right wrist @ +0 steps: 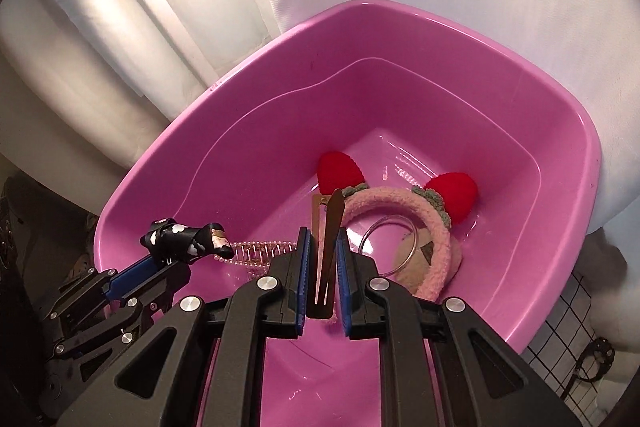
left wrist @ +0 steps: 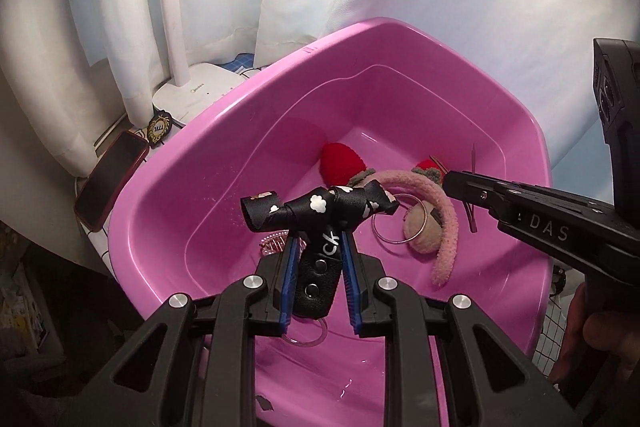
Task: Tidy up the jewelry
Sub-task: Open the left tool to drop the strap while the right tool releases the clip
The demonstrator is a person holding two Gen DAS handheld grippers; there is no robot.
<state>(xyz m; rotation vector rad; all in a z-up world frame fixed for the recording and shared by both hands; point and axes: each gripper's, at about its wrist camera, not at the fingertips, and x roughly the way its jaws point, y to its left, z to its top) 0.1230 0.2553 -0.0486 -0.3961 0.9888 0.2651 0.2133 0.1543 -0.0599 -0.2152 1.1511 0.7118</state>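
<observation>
My left gripper [left wrist: 319, 247] is shut on a black bow strap [left wrist: 320, 213] with white clouds, held above the pink basin [left wrist: 224, 131]. It also shows in the right wrist view [right wrist: 182, 241]. My right gripper [right wrist: 322, 239] is shut on a bronze hair clip [right wrist: 329, 227] over the basin [right wrist: 224, 131]. Inside the basin lie a pink fuzzy headband [right wrist: 436, 223] with red ears, a clear bangle [right wrist: 384, 247], a beige round piece [right wrist: 416, 259] and a pearl comb [right wrist: 256, 253].
A phone [left wrist: 110, 183] and a white lamp base [left wrist: 200, 95] sit left of the basin. White curtains hang behind. A checked cloth [right wrist: 560, 355] covers the table at right. The right gripper's body [left wrist: 560, 223] reaches in from the right.
</observation>
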